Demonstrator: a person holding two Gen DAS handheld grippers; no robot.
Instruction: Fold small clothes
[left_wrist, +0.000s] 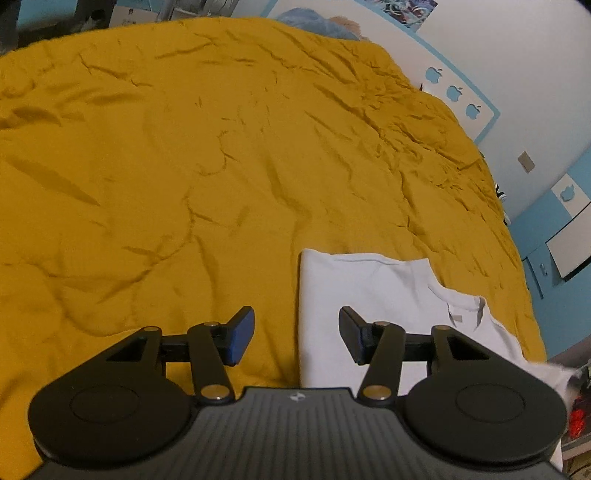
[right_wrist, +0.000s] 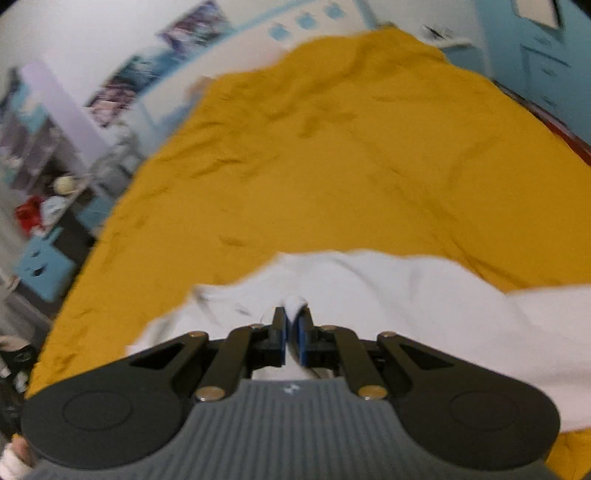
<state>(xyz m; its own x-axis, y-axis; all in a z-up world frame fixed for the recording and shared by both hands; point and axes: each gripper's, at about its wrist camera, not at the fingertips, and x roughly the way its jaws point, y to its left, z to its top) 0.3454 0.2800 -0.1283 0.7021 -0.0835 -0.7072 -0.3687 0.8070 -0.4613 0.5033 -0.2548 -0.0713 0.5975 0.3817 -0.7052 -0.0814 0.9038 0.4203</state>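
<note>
Mustard bedspread (left_wrist: 184, 166), white T-shirt (left_wrist: 362, 291) half folded, left gripper (left_wrist: 296, 334) fingers spread, right gripper (right_wrist: 292, 334) fingers pinching shirt fabric.

A plain white shirt (left_wrist: 369, 295) lies on a mustard-yellow bedspread (left_wrist: 184, 166). Both grippers are black with blue finger pads (left_wrist: 242, 334). The far wall (left_wrist: 517, 55) is white, trimmed light blue.

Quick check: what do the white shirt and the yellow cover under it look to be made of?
White T-shirt: soft matte knit, likely cotton jersey, judging by its ribbed collar and the limp fold pinched in the right tool. Mustard-yellow bed cover: matte woven fabric, probably cotton, with many sharp creases; the exact fibre is unclear.
</note>
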